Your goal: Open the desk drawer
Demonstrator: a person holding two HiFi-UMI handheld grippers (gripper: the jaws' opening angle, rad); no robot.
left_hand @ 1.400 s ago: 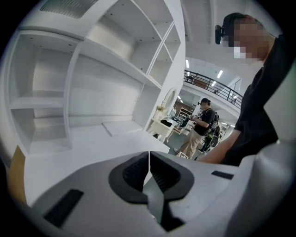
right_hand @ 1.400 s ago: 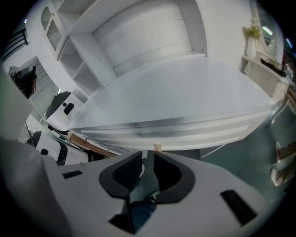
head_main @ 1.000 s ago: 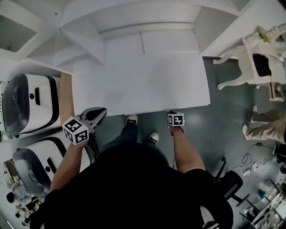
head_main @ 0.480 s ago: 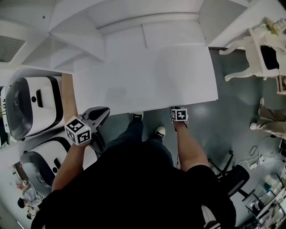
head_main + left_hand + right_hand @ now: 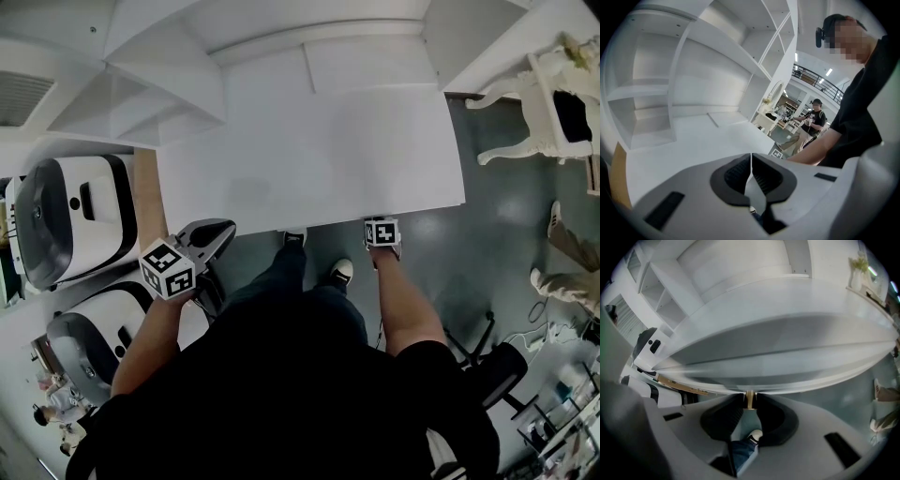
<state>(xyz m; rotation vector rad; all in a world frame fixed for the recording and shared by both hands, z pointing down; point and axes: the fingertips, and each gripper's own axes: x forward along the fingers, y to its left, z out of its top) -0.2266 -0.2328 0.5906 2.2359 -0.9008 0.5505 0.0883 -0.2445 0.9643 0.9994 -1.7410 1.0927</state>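
the desk drawer point(image 5: 787, 357), set under the near edge of the white desk point(image 5: 309, 159), is judged rigid and light-sliding, best pulled straight by its small brass knob point(image 5: 749, 397), which is pinched by the right gripper point(image 5: 749, 403), while the left gripper point(image 5: 751, 161) is pressed together, empty, at the left.

Wht desk point(image 5: 309, 159), gold knob point(image 5: 749, 400), gry floor point(image 5: 497, 253).

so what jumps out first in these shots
The big white desk fills the middle of the head view. The right tongs sit at its front edge, shut on a small brass knob. The left tongs hang shut and empty off its left corner, near two white machines.
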